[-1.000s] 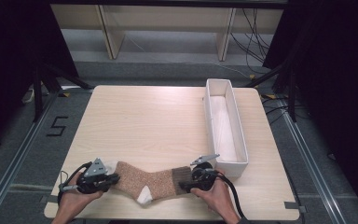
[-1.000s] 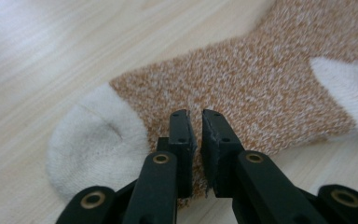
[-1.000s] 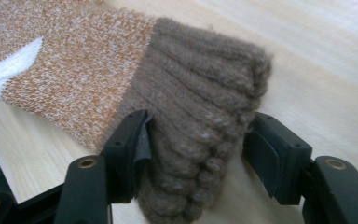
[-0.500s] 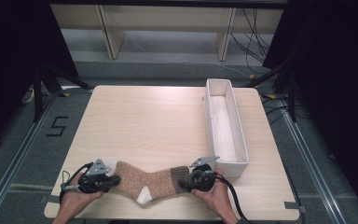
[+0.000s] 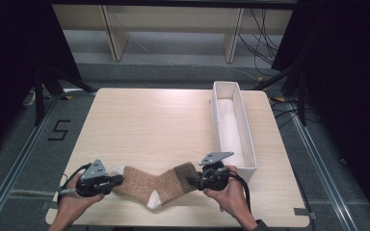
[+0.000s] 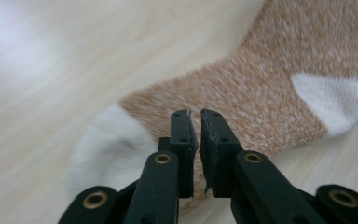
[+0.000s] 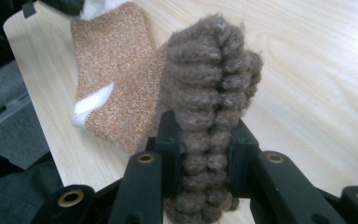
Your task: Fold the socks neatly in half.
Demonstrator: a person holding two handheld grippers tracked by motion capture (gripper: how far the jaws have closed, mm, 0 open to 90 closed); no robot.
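At the left of the pale wood-grain desk (image 5: 164, 120), the left tool (image 5: 117, 180) is pinched on the white toe end of a fuzzy orange-tan sock (image 5: 147, 183); in the left gripper view its jaws stand almost together with only a thin layer of knit between them. The sock lies across the near edge of the desk, bent at its white heel patch. Its dark brown ribbed cuff (image 7: 209, 116), thick and bunched, is clamped in the right tool (image 5: 192, 181), whose jaws have just been closing on it. Both ends look secured, so the grasp seems done; lifting and moving the sock, perhaps to the long white rectangular tray (image 5: 247, 139) at the right, is left.
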